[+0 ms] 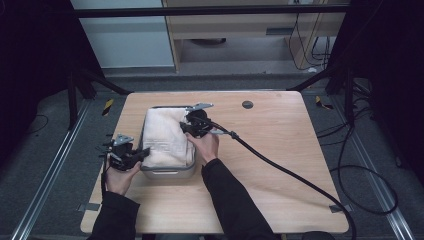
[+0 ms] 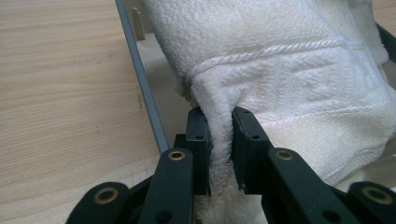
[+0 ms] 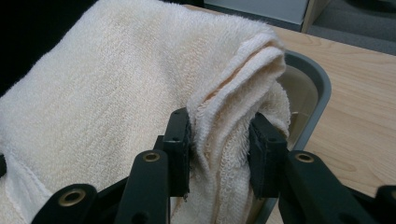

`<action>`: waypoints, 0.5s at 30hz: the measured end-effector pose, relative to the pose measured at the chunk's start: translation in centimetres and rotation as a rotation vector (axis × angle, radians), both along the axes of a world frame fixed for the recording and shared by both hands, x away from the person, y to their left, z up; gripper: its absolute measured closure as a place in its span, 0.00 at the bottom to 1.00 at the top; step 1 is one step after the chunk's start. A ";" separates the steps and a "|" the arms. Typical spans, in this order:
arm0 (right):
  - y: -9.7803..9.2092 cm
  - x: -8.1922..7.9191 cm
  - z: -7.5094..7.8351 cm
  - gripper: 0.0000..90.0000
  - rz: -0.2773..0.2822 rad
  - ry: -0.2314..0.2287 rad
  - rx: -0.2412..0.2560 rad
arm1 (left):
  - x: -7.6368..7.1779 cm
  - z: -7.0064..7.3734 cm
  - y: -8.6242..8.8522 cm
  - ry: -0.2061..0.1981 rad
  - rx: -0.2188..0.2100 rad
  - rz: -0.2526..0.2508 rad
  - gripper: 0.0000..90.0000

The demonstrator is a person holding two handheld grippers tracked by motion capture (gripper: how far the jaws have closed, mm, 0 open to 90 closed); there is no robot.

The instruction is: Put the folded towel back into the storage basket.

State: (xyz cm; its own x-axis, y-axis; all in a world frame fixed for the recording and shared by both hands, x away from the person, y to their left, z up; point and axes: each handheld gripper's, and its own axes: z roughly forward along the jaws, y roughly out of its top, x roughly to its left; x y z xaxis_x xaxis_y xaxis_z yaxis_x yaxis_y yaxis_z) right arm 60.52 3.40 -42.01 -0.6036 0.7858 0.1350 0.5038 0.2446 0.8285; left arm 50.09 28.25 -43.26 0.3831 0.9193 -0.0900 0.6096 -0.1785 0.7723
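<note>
A cream folded towel lies in a grey rectangular tray on the wooden table. My left gripper is at the tray's near left corner, shut on a fold of the towel, which is pinched between its jaws. My right gripper is at the towel's right edge, shut on a thick bunched fold of the towel. The grey tray rim curves behind that fold. In the left gripper view the tray's edge runs beside the towel.
The wooden table has bare room to the right of the tray and a round hole at the back. A thick black cable trails from the right gripper across the table to the front right.
</note>
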 end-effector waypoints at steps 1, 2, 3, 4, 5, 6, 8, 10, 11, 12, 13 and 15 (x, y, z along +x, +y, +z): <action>0.0 0.0 -0.1 0.71 0.000 0.001 -0.004 | 0.0 0.0 0.0 0.003 0.003 0.001 0.86; 0.0 0.0 -0.1 0.71 0.000 0.001 -0.004 | 0.0 0.0 0.0 0.003 0.003 0.001 0.85; 0.0 0.0 -0.1 0.71 0.000 0.000 -0.008 | 0.1 -0.1 0.0 0.005 0.002 0.002 0.85; 0.0 0.0 -0.2 0.70 -0.001 0.001 -0.012 | 0.1 -0.1 0.0 0.009 0.004 0.000 0.85; 0.1 0.0 -0.3 0.70 -0.001 0.001 -0.013 | 0.1 -0.1 0.0 0.012 0.002 0.001 0.85; 0.1 0.1 -0.3 0.70 0.001 0.001 -0.015 | 0.1 -0.1 0.0 0.014 0.002 0.001 0.85; 0.1 0.1 -0.5 0.69 0.003 -0.001 -0.018 | 0.1 -0.1 0.0 0.015 0.003 0.002 0.85; 0.1 0.1 -0.6 0.68 0.003 0.001 -0.025 | 0.2 -0.1 -0.1 0.014 0.006 0.004 0.84; 0.1 0.1 -0.7 0.67 0.004 -0.002 -0.036 | 0.2 -0.1 -0.1 0.015 0.011 0.003 0.84; 0.1 0.1 -0.7 0.66 0.005 -0.002 -0.040 | 0.2 -0.1 -0.1 0.015 0.013 0.003 0.83; 0.1 0.1 -0.7 0.66 0.007 -0.003 -0.049 | 0.2 -0.1 -0.2 0.016 0.014 0.004 0.83; 0.1 0.2 -0.8 0.66 0.006 -0.004 -0.053 | 0.2 -0.1 -0.2 0.016 0.015 0.005 0.83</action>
